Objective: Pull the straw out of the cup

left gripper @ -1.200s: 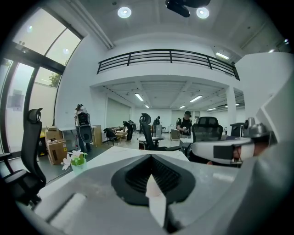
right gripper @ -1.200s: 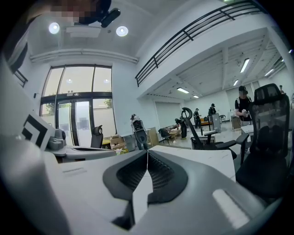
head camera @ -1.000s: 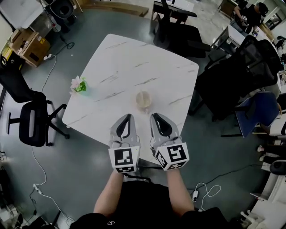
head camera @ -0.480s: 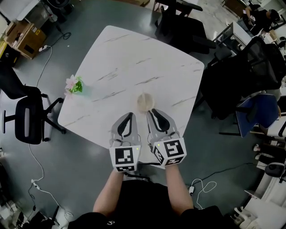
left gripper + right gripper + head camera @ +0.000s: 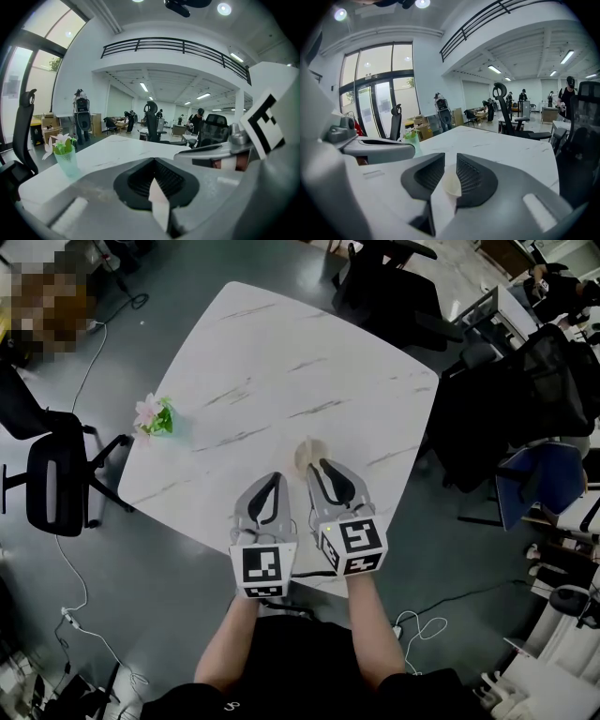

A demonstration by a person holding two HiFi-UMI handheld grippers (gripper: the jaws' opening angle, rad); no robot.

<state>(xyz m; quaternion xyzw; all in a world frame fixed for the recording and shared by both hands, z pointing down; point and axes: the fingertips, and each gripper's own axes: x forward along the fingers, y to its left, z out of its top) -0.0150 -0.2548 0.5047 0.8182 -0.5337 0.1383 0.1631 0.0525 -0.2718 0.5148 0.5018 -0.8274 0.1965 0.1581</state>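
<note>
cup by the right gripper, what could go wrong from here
1. The right gripper is almost at the cup with its jaws only narrowly apart, so it might bump and tip the cup.
2. The left gripper is shut and off the cup, so nothing steadies it. An upward pull could lift the whole cup.

The table (image 5: pixel 281 352) is open beyond the cup (image 5: pixel 303 452) and on both its sides. A flower pot (image 5: pixel 155 417) stands well to the cup's left, at the table edge. The right gripper (image 5: pixel 317 467) fills the cup's near side, and black chairs (image 5: pixel 487 418) crowd the floor to its right.
</note>
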